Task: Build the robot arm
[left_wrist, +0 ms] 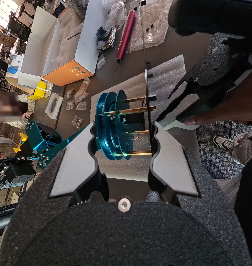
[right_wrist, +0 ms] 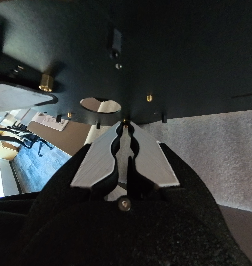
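Note:
My left gripper [left_wrist: 123,126] stands wide around a robot-arm base. One finger presses the blue turntable discs [left_wrist: 108,129], the other the thin black plate [left_wrist: 147,80]. Brass standoffs [left_wrist: 137,110] join discs and plate. The base is tipped on its side over a grey foam sheet [left_wrist: 165,74]. My right gripper [right_wrist: 125,125] is nearly closed on a small brass screw [right_wrist: 125,126] at the lower edge of the black plate [right_wrist: 151,57]. It also shows in the left wrist view [left_wrist: 158,119], tips at the plate. One left finger [right_wrist: 21,96] lies against the plate.
The blue arm with black servos [left_wrist: 40,138] stretches left of the base. On the brown table lie an orange-and-white box [left_wrist: 60,57], a red tube-shaped tool [left_wrist: 126,34], small bags of hardware [left_wrist: 77,121] and white foam [left_wrist: 54,106]. A person's shoe [left_wrist: 222,142] is on the carpet. Across from one pair of fingers to the other is roughly 10 centimeters.

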Available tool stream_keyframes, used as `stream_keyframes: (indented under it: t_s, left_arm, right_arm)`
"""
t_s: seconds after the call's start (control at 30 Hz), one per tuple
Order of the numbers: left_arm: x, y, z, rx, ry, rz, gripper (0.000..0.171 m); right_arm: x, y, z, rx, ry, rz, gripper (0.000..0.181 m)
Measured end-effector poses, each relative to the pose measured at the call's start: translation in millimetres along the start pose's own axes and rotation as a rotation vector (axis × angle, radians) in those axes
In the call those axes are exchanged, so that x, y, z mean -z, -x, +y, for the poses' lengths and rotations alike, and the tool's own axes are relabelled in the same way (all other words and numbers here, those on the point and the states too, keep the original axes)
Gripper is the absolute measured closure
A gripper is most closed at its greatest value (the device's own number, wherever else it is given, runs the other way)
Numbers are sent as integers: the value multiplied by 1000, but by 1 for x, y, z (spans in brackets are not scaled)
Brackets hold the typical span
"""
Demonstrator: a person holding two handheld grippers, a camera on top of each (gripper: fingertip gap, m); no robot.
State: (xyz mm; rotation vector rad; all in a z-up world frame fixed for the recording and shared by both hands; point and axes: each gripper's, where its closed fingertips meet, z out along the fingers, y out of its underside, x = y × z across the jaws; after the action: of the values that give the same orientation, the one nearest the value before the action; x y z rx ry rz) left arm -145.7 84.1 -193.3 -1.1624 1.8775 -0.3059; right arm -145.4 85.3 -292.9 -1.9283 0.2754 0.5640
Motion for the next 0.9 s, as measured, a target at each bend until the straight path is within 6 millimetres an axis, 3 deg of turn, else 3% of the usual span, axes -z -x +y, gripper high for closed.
stream_keyframes:
  t_s: [0.23,0.9]
  left_arm:
    - [0,0,0,-4,3,0,95]
    - [0,0,0,-6,1,-2,95]
  right_arm:
    - [-3,0,3,-13,62,-13,176]
    - [2,-2,-2,-97,-7,-52,178]
